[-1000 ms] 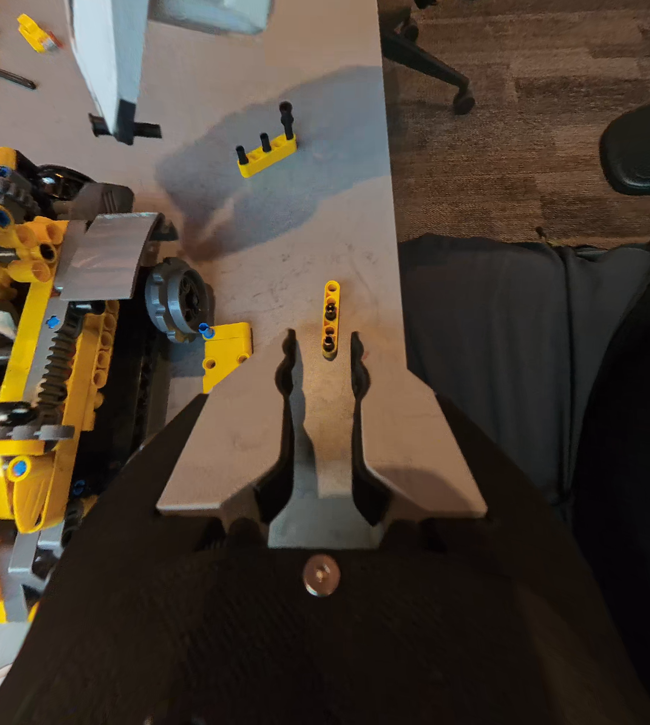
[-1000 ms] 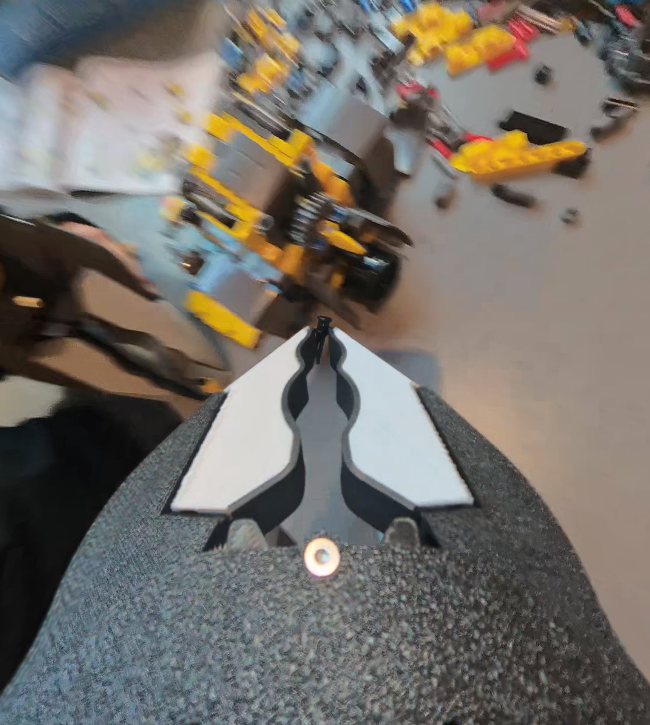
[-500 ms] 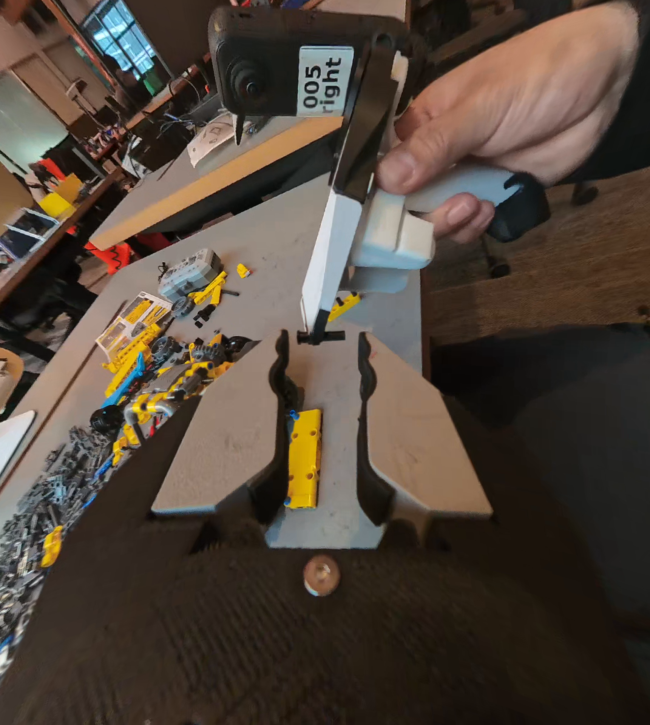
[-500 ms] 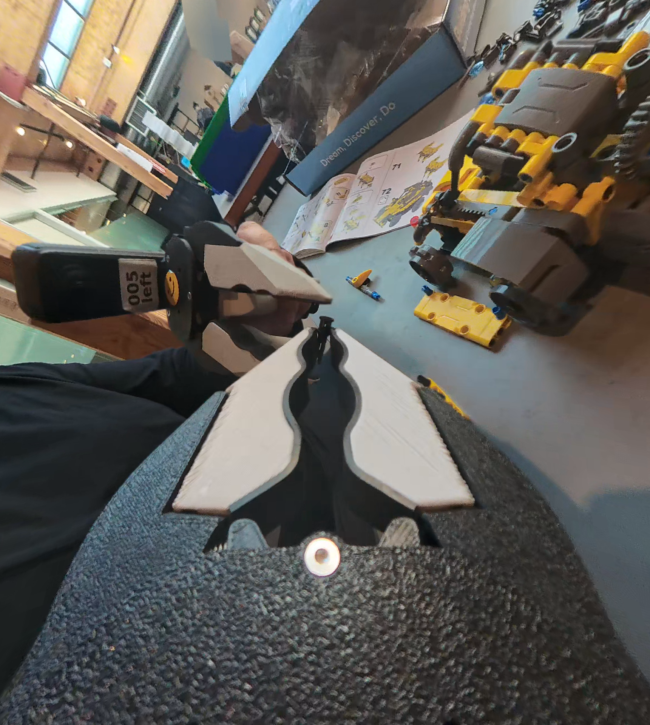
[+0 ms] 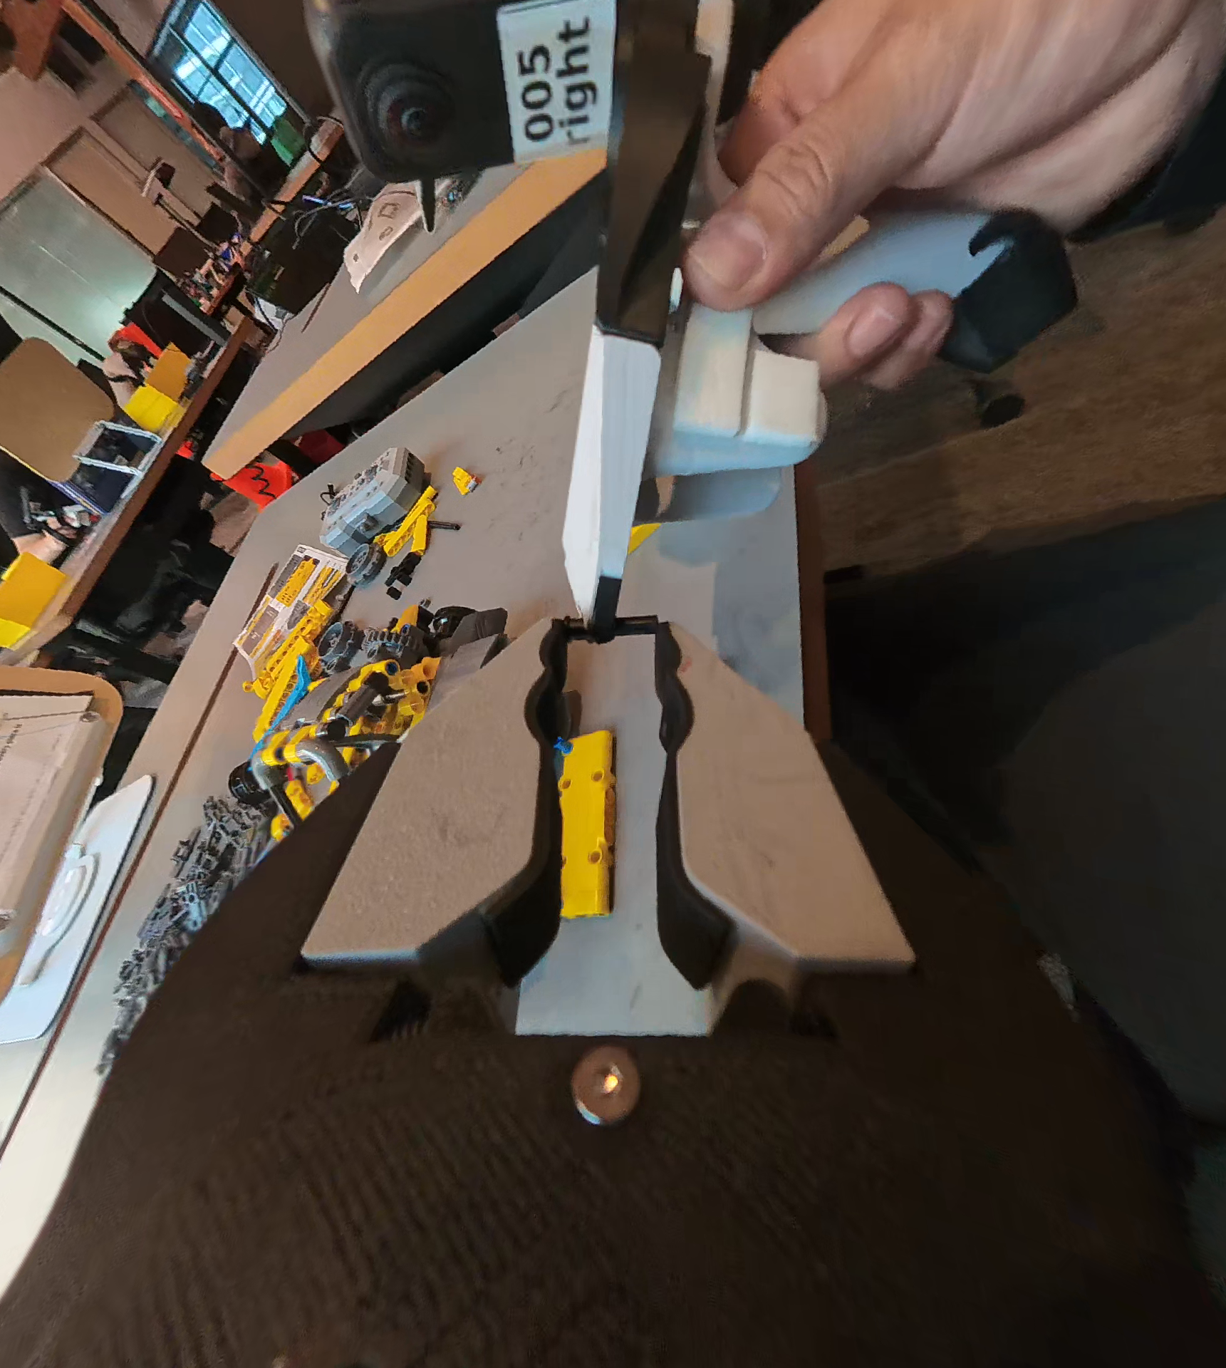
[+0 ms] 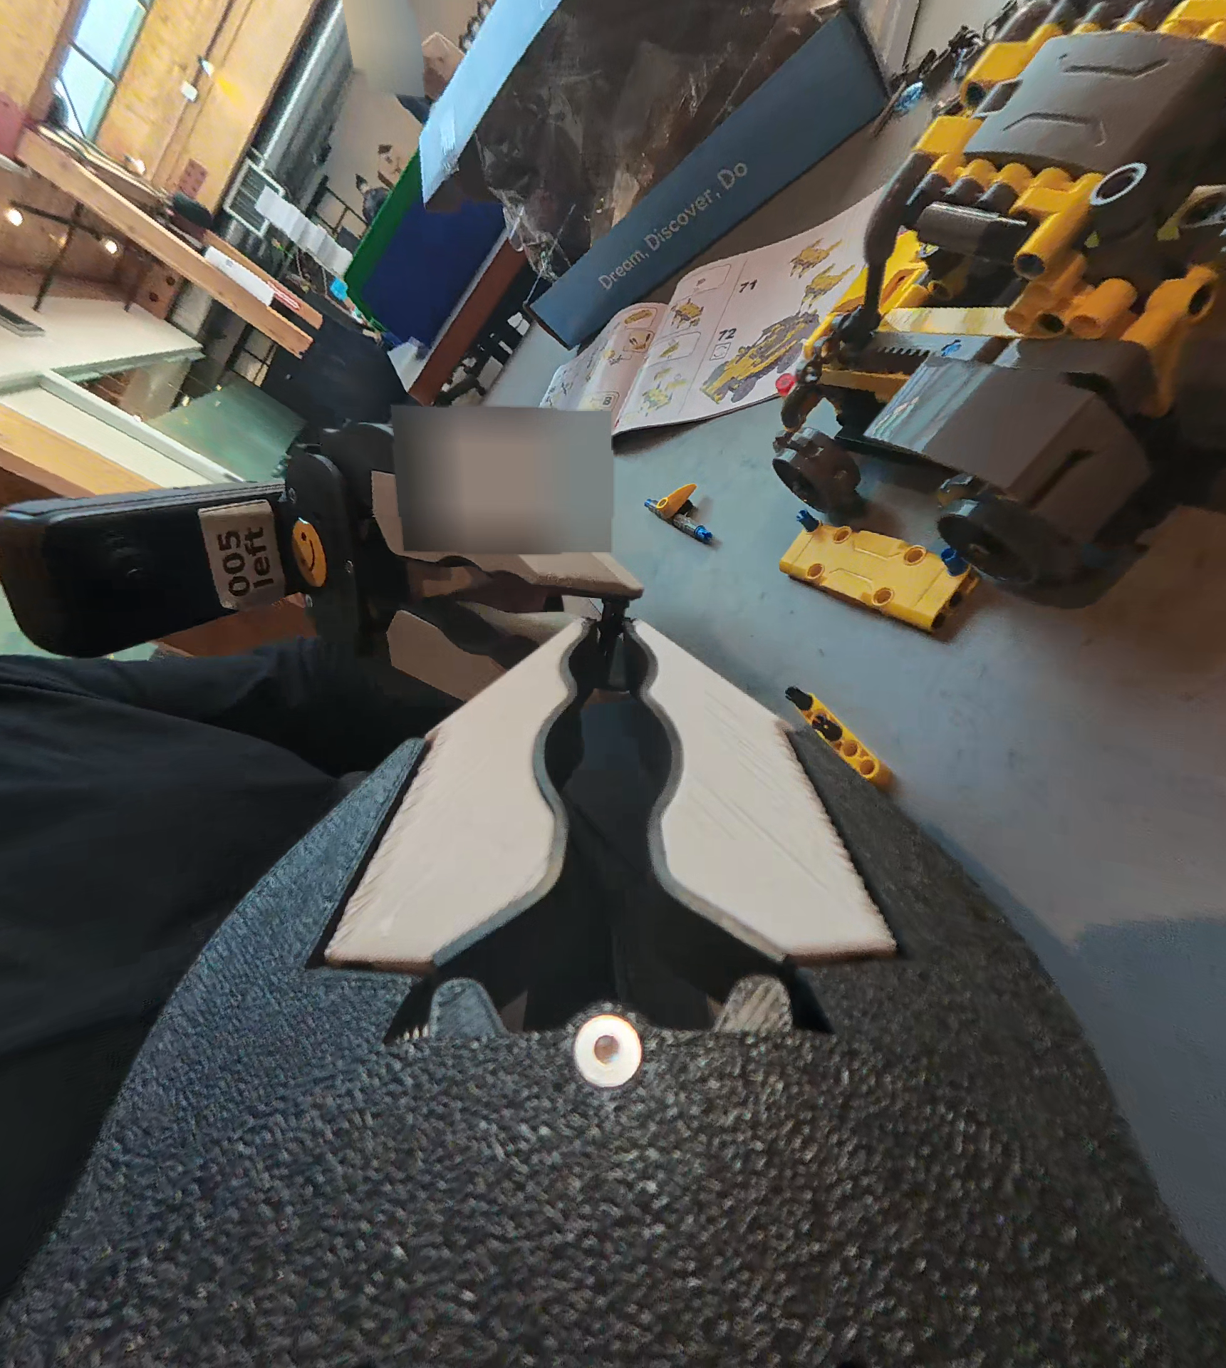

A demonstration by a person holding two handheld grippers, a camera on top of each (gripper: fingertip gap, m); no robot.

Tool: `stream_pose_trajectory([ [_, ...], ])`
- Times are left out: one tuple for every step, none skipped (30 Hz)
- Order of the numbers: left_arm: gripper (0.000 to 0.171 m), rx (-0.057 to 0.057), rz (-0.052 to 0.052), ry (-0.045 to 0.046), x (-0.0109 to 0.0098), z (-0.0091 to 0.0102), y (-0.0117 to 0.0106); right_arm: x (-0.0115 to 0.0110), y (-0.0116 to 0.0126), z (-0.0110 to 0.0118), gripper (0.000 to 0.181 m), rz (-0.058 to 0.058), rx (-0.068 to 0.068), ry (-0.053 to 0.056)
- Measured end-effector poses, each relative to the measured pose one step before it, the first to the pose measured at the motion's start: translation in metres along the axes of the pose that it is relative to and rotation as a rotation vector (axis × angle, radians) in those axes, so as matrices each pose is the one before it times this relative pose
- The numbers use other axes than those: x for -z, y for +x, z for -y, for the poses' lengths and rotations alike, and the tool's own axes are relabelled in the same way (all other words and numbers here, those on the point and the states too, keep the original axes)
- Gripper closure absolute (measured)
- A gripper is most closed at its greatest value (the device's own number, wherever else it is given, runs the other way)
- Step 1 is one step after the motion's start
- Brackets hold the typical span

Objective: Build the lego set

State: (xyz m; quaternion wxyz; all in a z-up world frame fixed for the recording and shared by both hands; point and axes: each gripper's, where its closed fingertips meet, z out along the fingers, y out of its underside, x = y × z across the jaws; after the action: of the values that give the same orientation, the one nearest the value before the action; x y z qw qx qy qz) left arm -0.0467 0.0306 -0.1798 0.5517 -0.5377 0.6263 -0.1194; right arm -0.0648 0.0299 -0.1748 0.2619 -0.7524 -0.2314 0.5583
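Note:
My right gripper (image 6: pixel 608 629) is shut on a small black pin (image 6: pixel 606 644), which sticks out past its tips. In the left wrist view the right gripper (image 5: pixel 598 607) comes down from above in a person's hand (image 5: pixel 928 133) and holds the pin (image 5: pixel 617 629) crosswise. My left gripper (image 5: pixel 610 633) is open, and the pin lies right between its two fingertips. It also shows in the right wrist view (image 6: pixel 595 585), side-on at the pin. Below them, a flat yellow panel (image 5: pixel 584 822) lies on the grey table (image 5: pixel 521 414).
A yellow and grey vehicle model (image 6: pixel 1083 296) stands by the panel (image 6: pixel 880 574). A short yellow beam (image 6: pixel 839 740) lies near the right gripper. An open instruction booklet (image 6: pixel 706 348) and a dark box (image 6: pixel 669 148) lie behind. A pile of grey parts (image 5: pixel 173 910) is at left. The table edge (image 5: pixel 806 666) runs at right. Left and right tips are no more than a few centimetres apart.
Both grippers have risen from the table and turned to face each other. The right gripper has brought the black pin in between the left gripper's open fingertips.

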Motion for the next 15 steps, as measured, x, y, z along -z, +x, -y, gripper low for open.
stream_pose_trajectory([
  [0.15,-0.0176,0.0054,-0.00448,0.00022,-0.00074,0.00061,-0.00054,0.00025,-0.00114,0.174,-0.0031,0.0054,-0.0118],
  [0.15,-0.0117,0.005,-0.00108,0.00038,-0.0004,0.00007,-0.00049,-0.00015,-0.00034,0.174,-0.0007,0.0034,-0.008],
  [0.151,-0.0033,0.001,0.00052,0.00032,-0.00024,-0.00004,-0.00047,-0.00006,0.00013,0.174,-0.0031,0.0036,-0.0055],
  [0.151,0.0051,-0.0024,0.00122,0.00002,-0.00026,-0.00029,-0.00041,0.00028,0.00023,0.174,-0.0062,0.0047,-0.0042],
  [0.151,0.009,-0.0046,0.00086,-0.00006,-0.00049,-0.00018,-0.00041,0.00051,0.00038,0.174,-0.0097,0.0085,-0.002],
  [0.151,0.0064,-0.0034,-0.00016,0.00003,-0.00066,-0.00039,-0.00069,0.00057,0.0003,0.174,-0.0105,0.0083,0.0003],
  [0.151,0.0004,0.0004,0.00085,0.00017,-0.00048,-0.00047,-0.00069,0.00033,0.00059,0.174,-0.0047,0.0027,0.0034],
  [0.151,-0.0053,-0.0004,0.00164,0.00024,-0.00042,-0.00005,-0.00046,-0.00001,0.00032,0.174,0.0013,-0.0024,0.002],
  [0.151,-0.0127,-0.0045,-0.00025,0.00008,-0.00063,0.00075,-0.0005,0.00048,-0.00074,0.174,0.0019,-0.0008,-0.0066],
  [0.15,-0.0207,-0.0094,-0.00099,0.0002,-0.0006,0.00142,-0.00038,0.00091,-0.00122,0.174,-0.0023,0.0105,-0.0112],
  [0.15,-0.0227,-0.0112,-0.00207,0.00046,-0.00045,0.00166,-0.00058,0.00004,-0.00159,0.174,0.0009,0.0161,-0.0149],
  [0.15,-0.0222,-0.0064,-0.00046,0.00094,-0.00001,0.00111,-0.00044,0.00051,-0.00073,0.171,-0.0048,0.0083,-0.01],
  [0.151,-0.023,-0.0049,0.00053,0.00082,0.00027,0.00093,-0.00051,-0.00062,-0.00021,0.17,0.0014,0.0042,-0.0073],
  [0.15,-0.0196,-0.0047,-0.00138,0.00065,0.00003,0.0008,-0.0011,-0.00175,-0.00049,0.172,0.0076,0.0011,-0.008],
  [0.15,-0.0138,0.0003,-0.00361,0.00047,-0.00015,0.00009,-0.00115,-0.00073,-0.00022,0.173,0.0007,0.0014,-0.0061],
])
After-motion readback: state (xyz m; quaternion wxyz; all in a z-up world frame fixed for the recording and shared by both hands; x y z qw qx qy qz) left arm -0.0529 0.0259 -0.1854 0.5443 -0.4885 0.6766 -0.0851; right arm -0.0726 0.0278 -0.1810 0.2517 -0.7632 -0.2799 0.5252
